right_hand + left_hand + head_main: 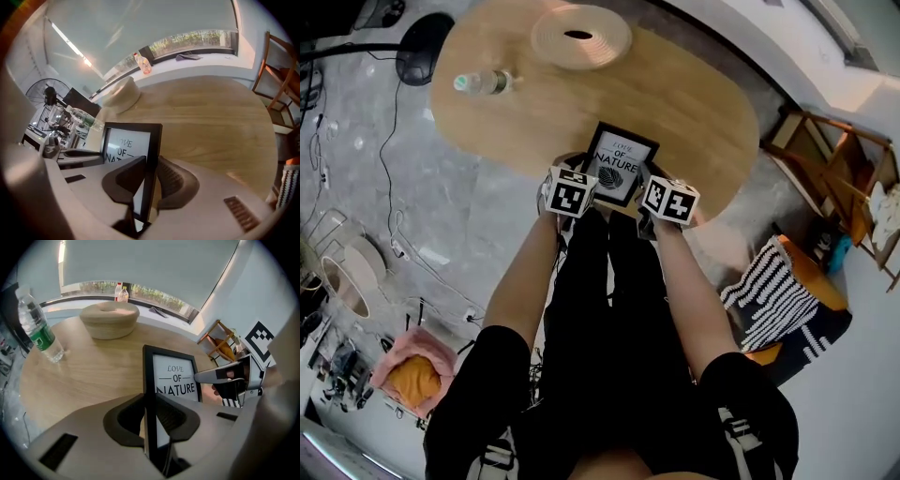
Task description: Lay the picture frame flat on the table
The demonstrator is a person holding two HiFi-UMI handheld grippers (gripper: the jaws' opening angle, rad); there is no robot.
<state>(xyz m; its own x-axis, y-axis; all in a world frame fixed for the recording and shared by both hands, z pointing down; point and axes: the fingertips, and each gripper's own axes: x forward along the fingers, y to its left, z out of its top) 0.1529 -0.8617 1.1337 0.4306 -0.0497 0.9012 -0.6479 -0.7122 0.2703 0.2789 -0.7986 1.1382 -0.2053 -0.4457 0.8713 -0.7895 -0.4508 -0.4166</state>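
Note:
A black picture frame (621, 164) with a white "LOVE OF NATURE" print hangs tilted over the near edge of the oval wooden table (703, 103). I cannot tell whether its bottom edge touches the table. My left gripper (584, 180) is shut on the frame's left edge, and that black edge (150, 380) runs between its pads. My right gripper (650, 193) is shut on the frame's right edge (153, 150). The right gripper (220, 376) also shows across the frame in the left gripper view.
A clear water bottle (483, 82) with a green label stands at the table's far left. A round tan bowl-like piece (580, 36) sits at the far side. A wooden chair (834, 169) and a striped cushion (773, 300) are to the right, and cables lie on the floor at left.

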